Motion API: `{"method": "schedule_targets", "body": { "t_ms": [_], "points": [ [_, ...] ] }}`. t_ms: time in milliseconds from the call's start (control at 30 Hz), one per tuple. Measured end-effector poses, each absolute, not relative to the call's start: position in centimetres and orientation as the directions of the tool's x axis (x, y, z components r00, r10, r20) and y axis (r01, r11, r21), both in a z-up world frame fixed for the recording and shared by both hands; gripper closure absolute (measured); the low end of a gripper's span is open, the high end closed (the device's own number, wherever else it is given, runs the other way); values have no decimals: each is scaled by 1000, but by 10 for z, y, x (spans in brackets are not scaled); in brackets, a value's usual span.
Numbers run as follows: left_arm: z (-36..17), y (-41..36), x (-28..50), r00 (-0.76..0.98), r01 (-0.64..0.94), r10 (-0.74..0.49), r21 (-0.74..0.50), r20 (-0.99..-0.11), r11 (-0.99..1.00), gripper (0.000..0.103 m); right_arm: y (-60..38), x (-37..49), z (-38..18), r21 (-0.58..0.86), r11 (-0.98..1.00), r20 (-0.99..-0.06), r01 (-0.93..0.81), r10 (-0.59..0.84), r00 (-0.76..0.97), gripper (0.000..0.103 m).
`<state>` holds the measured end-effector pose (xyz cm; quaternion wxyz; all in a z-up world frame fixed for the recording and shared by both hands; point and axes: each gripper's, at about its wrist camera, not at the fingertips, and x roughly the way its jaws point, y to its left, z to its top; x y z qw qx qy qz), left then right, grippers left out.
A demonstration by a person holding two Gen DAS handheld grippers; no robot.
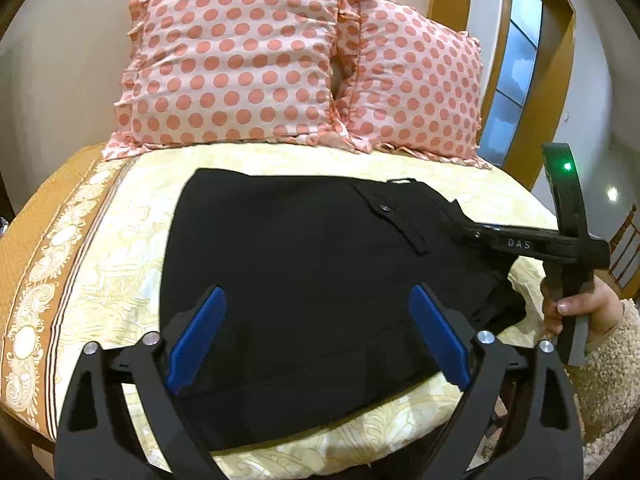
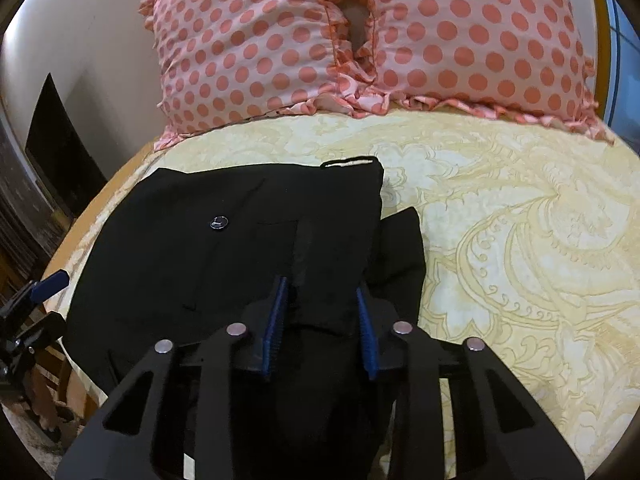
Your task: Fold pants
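Black pants (image 1: pixel 300 248) lie folded on the yellow patterned bedcover (image 1: pixel 132 240), with a pocket button (image 1: pixel 385 208) facing up. My left gripper (image 1: pixel 318 296) hovers over their near part, blue pads wide open and nothing between them. My right gripper (image 2: pixel 320 288) is at the pants' (image 2: pixel 240 232) right end. Its pads have narrowed onto a raised fold of black fabric that fills the gap between them. In the left wrist view the right gripper (image 1: pixel 466 228) reaches in from the right, held by a hand (image 1: pixel 580 304). One blue finger (image 2: pixel 50 283) of the left gripper shows at the far left.
Two pink polka-dot pillows (image 1: pixel 240 60) (image 2: pixel 460 40) lean against the wall at the head of the bed. An orange ornate border (image 1: pixel 44 264) runs along the bed's left side. A wooden-framed window (image 1: pixel 516 64) and a chair (image 1: pixel 626 248) stand to the right.
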<state>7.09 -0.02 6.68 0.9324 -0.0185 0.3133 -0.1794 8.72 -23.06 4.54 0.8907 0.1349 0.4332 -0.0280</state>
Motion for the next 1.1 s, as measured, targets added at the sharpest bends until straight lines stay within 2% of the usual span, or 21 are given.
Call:
{"method": "schedule_targets", "body": {
  "t_ms": [100,233,333,467,533,567,633,667,700,767,800,833,900,1100],
  "points": [
    [69,4,68,766,306,-326,-132,-555,943,3,-231,85,53,237,958,-768,162,83,635,85],
    [68,10,68,785,280,-291,-105,-547,954,2,-219,63,83,246,960,-720,136,88,688,92],
    [65,15,72,781,263,-281,-114,-558,958,2,-205,39,94,219,966,-702,135,60,710,92],
    [60,19,77,772,248,-274,-125,-573,961,2,-208,38,60,175,961,-775,215,0,632,92],
    [58,20,79,771,238,-260,-115,-581,964,2,-210,38,55,176,959,-776,224,-5,631,89],
    [58,21,79,773,233,-251,-108,-583,966,2,-208,38,60,148,963,-771,225,-31,636,83],
    [57,24,78,778,223,-239,-100,-581,970,2,-205,36,73,79,964,-743,252,-112,660,34],
    [56,25,78,780,217,-232,-97,-581,971,2,-205,34,81,55,965,-711,257,-143,688,25],
    [56,25,79,781,213,-227,-95,-582,973,2,-204,34,85,43,966,-691,254,-155,706,22],
    [52,25,83,772,203,-215,-88,-598,975,2,-207,38,85,34,966,-687,258,-165,708,22],
    [49,24,86,764,200,-209,-84,-610,976,2,-210,42,81,40,964,-698,262,-160,698,27],
    [44,23,88,751,198,-205,-83,-627,977,2,-214,46,77,55,964,-713,261,-145,686,38],
    [39,23,90,734,199,-207,-87,-647,976,2,-225,57,64,107,964,-743,242,-84,664,47],
    [35,26,90,727,194,-204,-88,-655,977,2,-244,74,46,216,960,-759,180,48,649,49]
  ]
}}
